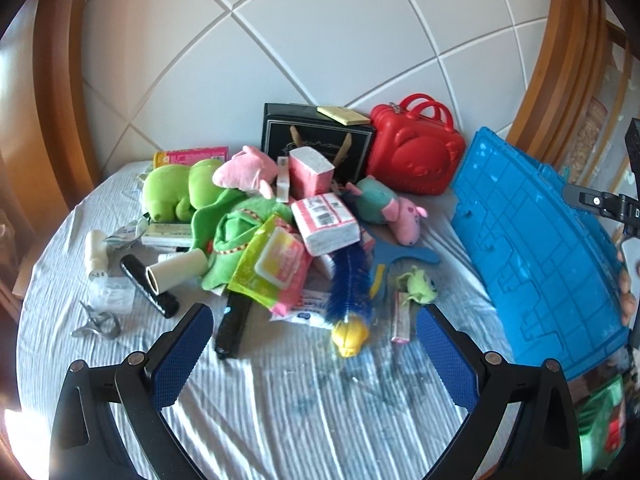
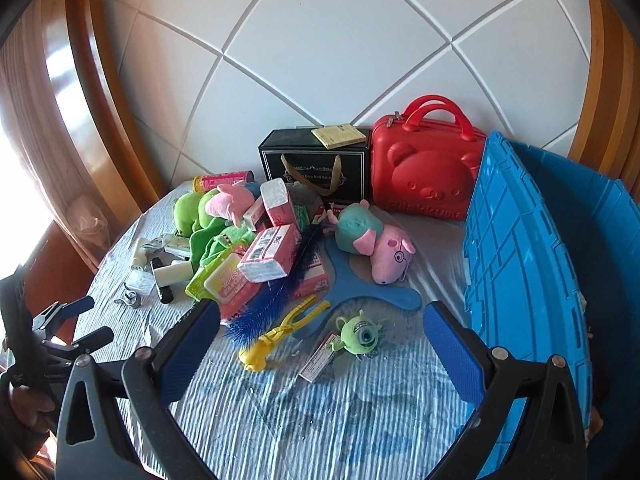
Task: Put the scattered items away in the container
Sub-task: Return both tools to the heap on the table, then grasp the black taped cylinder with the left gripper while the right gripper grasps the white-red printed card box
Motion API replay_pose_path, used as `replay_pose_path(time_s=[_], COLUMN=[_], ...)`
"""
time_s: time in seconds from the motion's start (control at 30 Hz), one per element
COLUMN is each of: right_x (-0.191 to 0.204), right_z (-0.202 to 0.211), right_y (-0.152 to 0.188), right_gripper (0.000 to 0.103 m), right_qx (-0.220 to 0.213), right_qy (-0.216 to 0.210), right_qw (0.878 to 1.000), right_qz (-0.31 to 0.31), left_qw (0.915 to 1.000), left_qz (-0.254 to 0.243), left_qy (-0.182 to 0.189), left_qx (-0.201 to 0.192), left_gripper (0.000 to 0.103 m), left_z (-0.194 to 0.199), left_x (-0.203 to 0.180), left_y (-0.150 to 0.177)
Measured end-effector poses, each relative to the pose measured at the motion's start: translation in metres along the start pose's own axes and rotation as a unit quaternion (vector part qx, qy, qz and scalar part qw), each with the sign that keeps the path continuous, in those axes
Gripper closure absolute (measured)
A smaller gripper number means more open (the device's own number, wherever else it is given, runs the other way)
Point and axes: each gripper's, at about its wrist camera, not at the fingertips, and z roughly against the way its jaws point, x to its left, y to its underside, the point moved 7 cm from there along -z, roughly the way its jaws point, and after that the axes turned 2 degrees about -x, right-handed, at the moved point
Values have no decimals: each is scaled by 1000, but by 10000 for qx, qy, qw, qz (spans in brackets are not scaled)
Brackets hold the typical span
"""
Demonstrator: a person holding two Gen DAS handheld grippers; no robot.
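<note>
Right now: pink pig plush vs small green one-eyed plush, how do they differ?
The pink pig plush is larger, pink with a teal body, and lies nearer the red case. The green one-eyed plush is smaller, round, tagged, and nearer the right gripper. Both lie loose on the striped cloth.

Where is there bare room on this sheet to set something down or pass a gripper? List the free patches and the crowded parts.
Free: the near strip of striped sheet, between the open right gripper and the yellow clip. Also the patch between the pig plush, the red case and the blue crate. Crowded: the middle-left heap around the green plush and the tissue pack.
</note>
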Motion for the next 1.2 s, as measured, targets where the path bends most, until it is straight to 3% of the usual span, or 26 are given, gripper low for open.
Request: replay_pose_path(time_s=[0.4,0.73,0.97,1.2], right_x=[22,12,5,-4], right_z=[-106,-191,-230,-265], right_y=[73,148,158,172], right_gripper=[0,1,15,41], right_qx=[795,1625,1818,2163], right_qy=[120,519,874,1076], right_qw=[9960,9834,9776,9674], right_qz=[-388,-616,-603,-758], left_qw=[9966,9886,9836,9812], left_qz=[-76,-474,-574,-698], left_qy=[-303,-395,-421,-416], left_qx=[760,1372,1655,1753], left_gripper=[0,0,0,2], left_z=[-81,-184,-224,-237], left_x=[84,106,111,108], left_y=[45,68,80,85])
